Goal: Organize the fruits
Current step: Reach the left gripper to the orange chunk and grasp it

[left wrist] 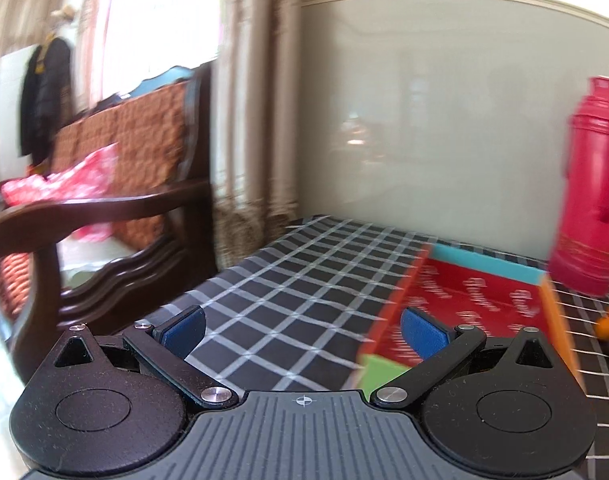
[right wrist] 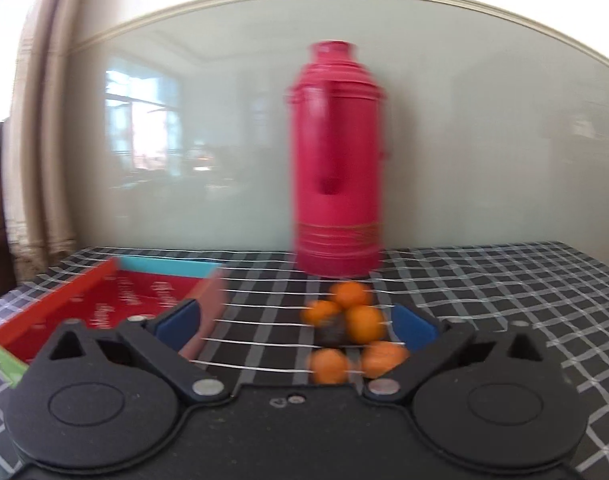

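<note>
Here, the checked surface (right wrist: 484, 280) carries a red tray (right wrist: 116, 300), long axis running away from the camera, its white script too blurred to read. An upright pink flask (right wrist: 336, 160) stands behind clustered oranges (right wrist: 352, 320). Left tool (left wrist: 302, 334) and right tool (right wrist: 294, 326): jaws apart, empty.

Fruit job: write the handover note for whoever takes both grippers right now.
Left gripper: open, empty, above the checked cloth beside the red tray.
Right gripper: open, empty, facing the oranges.
Oranges: five, clustered around a dark item on the cloth in front of the pink flask, right of the tray.
Done: no fruit visible in the tray.
Left: probably move the oranges into the tray.
</note>
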The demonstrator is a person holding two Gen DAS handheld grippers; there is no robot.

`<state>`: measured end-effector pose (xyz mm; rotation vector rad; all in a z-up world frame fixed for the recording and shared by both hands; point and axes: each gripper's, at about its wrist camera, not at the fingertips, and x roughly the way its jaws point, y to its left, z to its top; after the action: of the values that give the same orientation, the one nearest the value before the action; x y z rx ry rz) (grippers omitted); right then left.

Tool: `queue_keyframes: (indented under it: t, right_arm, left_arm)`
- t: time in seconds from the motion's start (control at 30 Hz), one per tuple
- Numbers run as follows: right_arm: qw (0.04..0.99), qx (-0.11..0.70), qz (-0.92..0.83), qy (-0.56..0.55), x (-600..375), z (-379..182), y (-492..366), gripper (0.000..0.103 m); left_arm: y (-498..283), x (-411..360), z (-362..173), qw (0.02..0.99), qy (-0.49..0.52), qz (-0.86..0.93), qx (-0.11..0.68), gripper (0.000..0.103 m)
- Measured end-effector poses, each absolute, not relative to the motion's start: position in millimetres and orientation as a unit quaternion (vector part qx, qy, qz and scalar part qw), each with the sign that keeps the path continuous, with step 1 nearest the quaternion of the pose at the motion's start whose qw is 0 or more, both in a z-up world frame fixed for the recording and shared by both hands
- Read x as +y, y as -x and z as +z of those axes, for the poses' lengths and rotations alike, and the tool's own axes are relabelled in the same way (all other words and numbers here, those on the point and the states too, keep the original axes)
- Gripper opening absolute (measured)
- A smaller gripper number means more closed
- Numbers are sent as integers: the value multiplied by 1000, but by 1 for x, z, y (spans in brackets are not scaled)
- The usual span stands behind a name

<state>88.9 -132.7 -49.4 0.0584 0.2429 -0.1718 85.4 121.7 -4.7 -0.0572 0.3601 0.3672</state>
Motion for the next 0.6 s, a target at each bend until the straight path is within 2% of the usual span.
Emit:
queue_keyframes:
  t: [0.37,0.6]
  right_arm:
    - [941,116,-314,-44,-205,-54,-73,97]
    - [928,118,-343,-81,-240,-56,-58,97]
  left_arm:
    - [-88,9,-5,988,-51,14,148,103]
    - [-106,-59,-16,975,-93,-79,187,103]
